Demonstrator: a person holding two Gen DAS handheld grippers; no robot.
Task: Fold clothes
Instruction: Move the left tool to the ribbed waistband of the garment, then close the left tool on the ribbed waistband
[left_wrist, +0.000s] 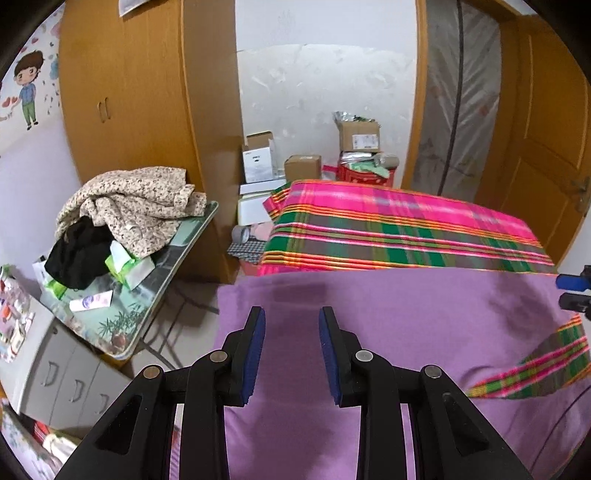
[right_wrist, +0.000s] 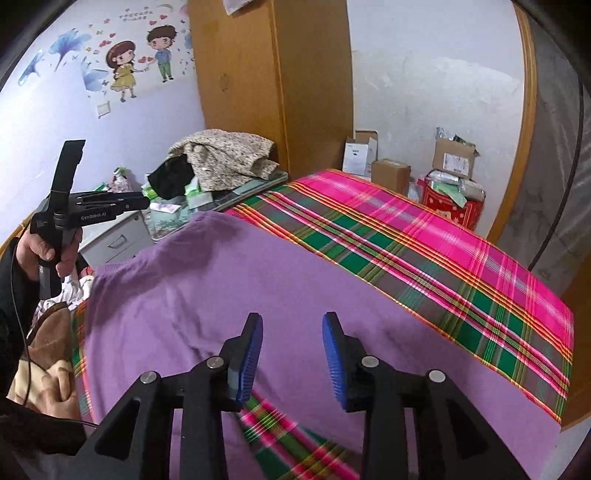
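A purple garment (left_wrist: 406, 314) (right_wrist: 221, 280) lies spread flat over the near part of a bed covered with a pink and green plaid sheet (left_wrist: 388, 229) (right_wrist: 443, 258). My left gripper (left_wrist: 291, 314) hovers over the garment's left part, jaws open, nothing between the blue pads. My right gripper (right_wrist: 293, 319) is above the garment's near right part, also open and empty. A strip of plaid (right_wrist: 288, 432) shows through under it. In the right wrist view a hand holds the left gripper (right_wrist: 110, 206) at the far left. The right gripper's tips (left_wrist: 574, 291) peek in at the left wrist view's right edge.
Left of the bed stands a folding table (left_wrist: 155, 306) piled with a speckled beige garment (left_wrist: 129, 206) and a black one (left_wrist: 77, 258). A grey drawer cabinet (left_wrist: 66, 369) is nearer. Cardboard boxes (left_wrist: 303, 166) sit beyond the bed, beside a wooden wardrobe (left_wrist: 129, 92) and a door (left_wrist: 546, 147).
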